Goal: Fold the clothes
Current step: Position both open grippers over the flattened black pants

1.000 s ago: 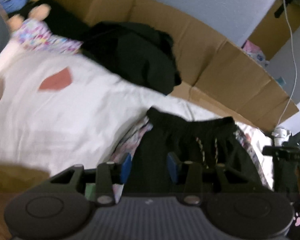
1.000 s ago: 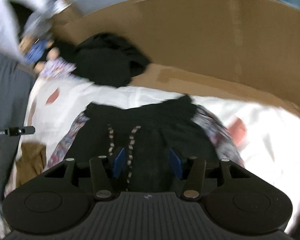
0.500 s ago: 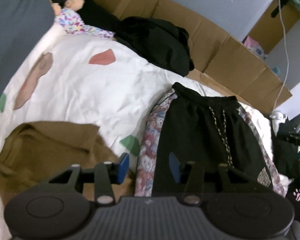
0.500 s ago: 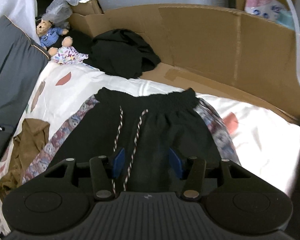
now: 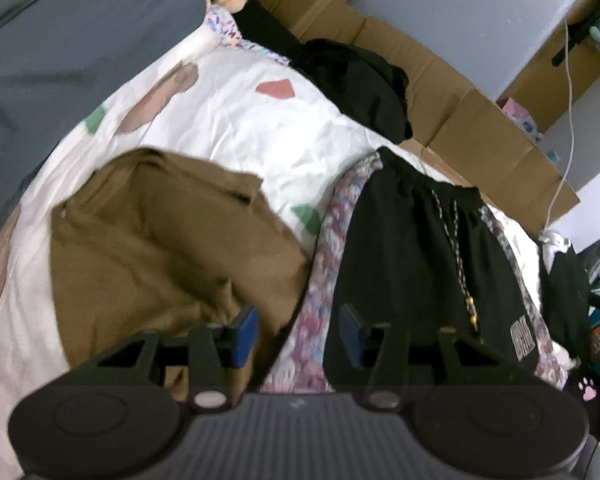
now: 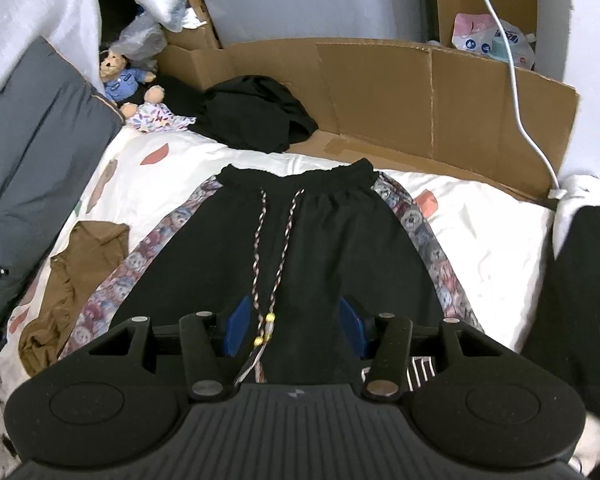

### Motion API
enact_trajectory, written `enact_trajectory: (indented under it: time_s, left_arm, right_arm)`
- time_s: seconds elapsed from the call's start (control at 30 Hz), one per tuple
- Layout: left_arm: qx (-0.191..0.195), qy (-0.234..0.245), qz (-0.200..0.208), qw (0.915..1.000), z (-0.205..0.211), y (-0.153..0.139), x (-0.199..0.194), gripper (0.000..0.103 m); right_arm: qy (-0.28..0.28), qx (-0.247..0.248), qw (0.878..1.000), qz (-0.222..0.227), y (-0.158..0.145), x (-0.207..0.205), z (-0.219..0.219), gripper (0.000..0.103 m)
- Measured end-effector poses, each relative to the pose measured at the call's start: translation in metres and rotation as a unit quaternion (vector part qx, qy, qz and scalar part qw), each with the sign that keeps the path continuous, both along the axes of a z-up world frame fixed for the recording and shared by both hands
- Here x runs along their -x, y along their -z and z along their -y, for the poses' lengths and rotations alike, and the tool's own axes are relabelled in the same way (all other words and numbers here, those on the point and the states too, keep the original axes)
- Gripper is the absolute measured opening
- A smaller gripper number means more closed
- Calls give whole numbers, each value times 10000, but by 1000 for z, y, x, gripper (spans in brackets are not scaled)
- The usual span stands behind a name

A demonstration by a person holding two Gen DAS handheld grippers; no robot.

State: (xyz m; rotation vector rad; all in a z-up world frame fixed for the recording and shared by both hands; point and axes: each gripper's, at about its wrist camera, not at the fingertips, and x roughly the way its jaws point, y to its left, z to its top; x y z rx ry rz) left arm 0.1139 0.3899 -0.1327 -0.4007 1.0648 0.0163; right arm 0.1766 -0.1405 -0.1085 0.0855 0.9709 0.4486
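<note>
Grippers [image 5: 298,332] [image 6: 294,330] tilted down over black shorts [image 6: 300,248], fingers [image 6: 236,322] apart, empty

Black shorts [image 6: 332,240] lie flat on the white bedsheet, waistband away from the cameras, braided drawstrings trailing down the front, patterned side stripes along both edges. A brown garment [image 5: 160,248] lies crumpled just beside them, on their left.

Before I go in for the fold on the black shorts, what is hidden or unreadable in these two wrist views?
- Black shorts: hem hidden behind the right gripper body in the right wrist view.
- Shorts' white logo: blurred in the left wrist view, half hidden in the right.
- Brown garment: motion-blurred in the left wrist view; its type is unclear.
- Black pile: crumpled, type unclear.
</note>
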Motion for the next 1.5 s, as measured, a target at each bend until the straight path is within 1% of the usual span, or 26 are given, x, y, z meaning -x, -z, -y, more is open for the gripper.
enact_trajectory:
  time_s: [0.2, 0.27, 0.37, 0.43, 0.6, 0.7, 0.77, 0.87, 0.97, 1.03, 1.07, 1.1, 1.2, 1.37, 1.5]
  left_arm:
    - [-22, 226, -90, 9997, -3, 4, 33, 50]
    - [-77, 273, -88, 9996, -3, 7, 39, 49]
    - [36, 276, -52, 9996, -2, 17, 46, 48]
    - [114, 302, -21, 9995, 2, 28, 50, 48]
    - [46, 352, -89, 9993, 8, 55, 56, 48]
    - [-128, 388, -137, 9991, 11, 71, 60, 48]
    - [-372, 485, -139, 9980, 14, 83, 62, 53]
    - [-319, 546, -104, 9979, 14, 103, 65, 53]
    - [-432, 590, -275, 9969, 17, 120, 65, 53]
    - [-371, 587, -320, 9971, 17, 129, 65, 54]
    - [-349, 562, -343, 9972, 16, 133, 64, 56]
    - [-363, 554, -347, 9972, 16, 136, 64, 58]
    - [-475, 573, -315, 9967, 20, 144, 62, 57]
    - [-550, 554, -152, 9968, 21, 140, 62, 55]
    - [-525, 574, -156, 9969, 21, 139, 59, 55]
  right_arm:
    - [54, 59, 10000, 41, -2, 27, 9, 56]
    - [108, 52, 9999, 26, 1, 35, 12, 56]
    - [156, 61, 9999, -1, 7, 44, 16, 56]
    - [145, 119, 9998, -14, 11, 51, 15, 56]
    - [138, 199, 9997, -81, 24, 61, 12, 56]
    - [158, 162, 9997, -103, 28, 65, 9, 56]
    - [118, 189, 9997, -116, 32, 69, 5, 56]
    - [-11, 219, 9996, -178, 39, 72, -1, 56]
    - [-107, 199, 9994, -280, 47, 74, -6, 56]
    - [-103, 163, 9992, -348, 51, 73, -10, 56]
    - [-98, 143, 9991, -382, 53, 72, -12, 56]
    - [-90, 138, 9991, -387, 54, 72, -13, 56]
    - [-89, 133, 9993, -350, 53, 72, -18, 56]
    - [-66, 135, 9995, -267, 48, 74, -22, 56]
    - [-54, 166, 9995, -266, 49, 79, -23, 56]
